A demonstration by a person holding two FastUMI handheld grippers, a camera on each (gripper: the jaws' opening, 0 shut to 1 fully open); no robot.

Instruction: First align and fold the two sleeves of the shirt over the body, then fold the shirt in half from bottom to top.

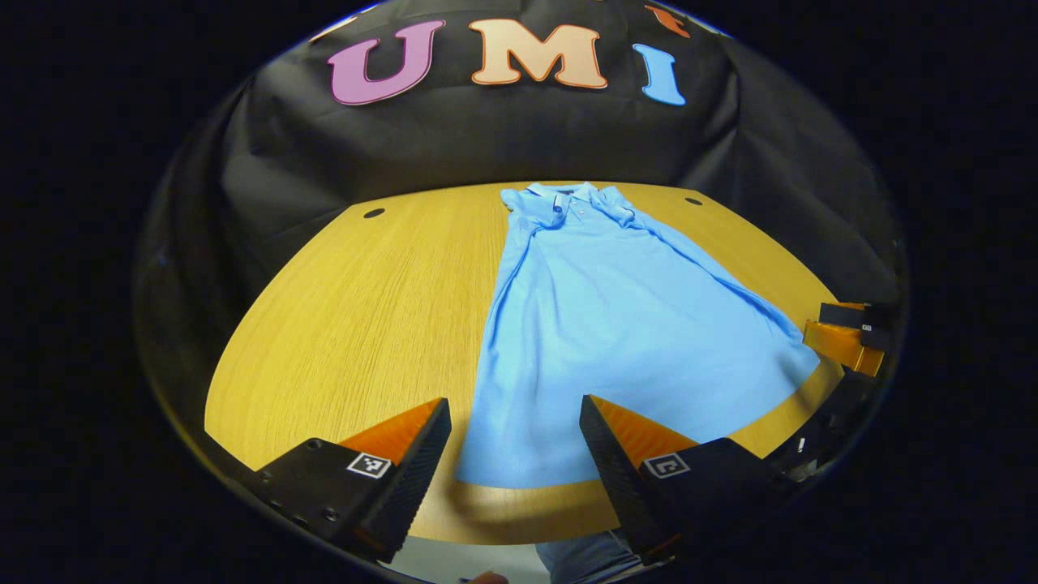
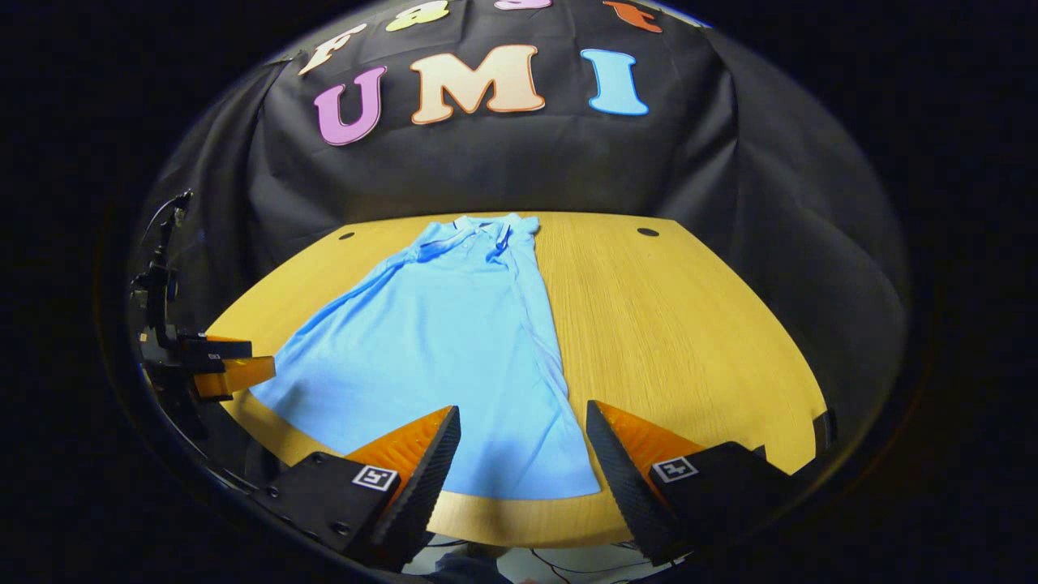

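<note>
A light blue polo shirt [image 1: 616, 324] lies flat on the wooden table [image 1: 357, 324], collar at the far edge, hem toward me, both sleeves folded in over the body. My left gripper [image 1: 515, 414] hovers open above the hem's left corner, nothing between its fingers. In the right gripper view the same shirt [image 2: 438, 349] spreads from the far edge to the near one, and my right gripper [image 2: 523, 422] hangs open over the hem's right corner, holding nothing. The other gripper appears at the right edge of the left view [image 1: 847, 337] and at the left edge of the right view [image 2: 219, 365].
The black cloth wall [image 2: 486, 162] closes off the back of the table [image 2: 689, 324]. Two small dark holes [image 1: 374, 213] [image 1: 693, 201] sit in the tabletop near the far corners. Bare wood stretches on both sides of the shirt. A bit of denim [image 1: 588, 560] shows below the table's near edge.
</note>
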